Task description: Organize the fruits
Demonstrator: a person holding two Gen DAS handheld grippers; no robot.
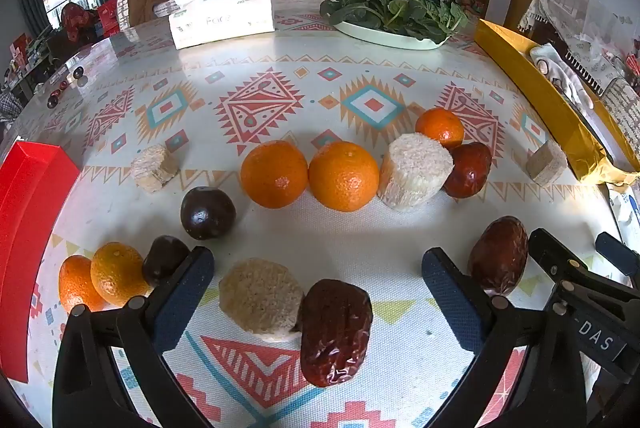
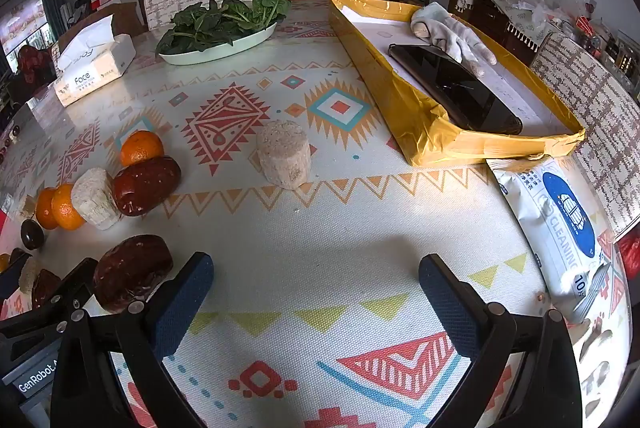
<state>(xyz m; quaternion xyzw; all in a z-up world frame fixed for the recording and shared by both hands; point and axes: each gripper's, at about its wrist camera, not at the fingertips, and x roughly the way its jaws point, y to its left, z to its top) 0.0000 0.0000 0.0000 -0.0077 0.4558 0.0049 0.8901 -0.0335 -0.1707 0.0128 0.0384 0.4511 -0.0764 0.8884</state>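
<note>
Fruits lie loosely grouped on the patterned tabletop (image 1: 400, 248): two mandarins (image 1: 310, 174) side by side at centre, a dark passion fruit (image 1: 207, 213) nearby, and pale sugarcane chunks among them. A wrinkled red date (image 1: 335, 332) touches a sugarcane chunk (image 1: 260, 295) between the wide-spread fingers of the left tool (image 1: 318, 300), which holds nothing. The right tool (image 2: 316, 300) is also wide and holds nothing, over bare cloth, another date (image 2: 132, 276) just beside its left finger. Closing on the date could trap the touching chunk, or nudge round fruit rolling. A tissue box (image 2: 96, 68) reads "Face"; a wipes pack (image 2: 560, 224) reads "CLEANING".
</note>
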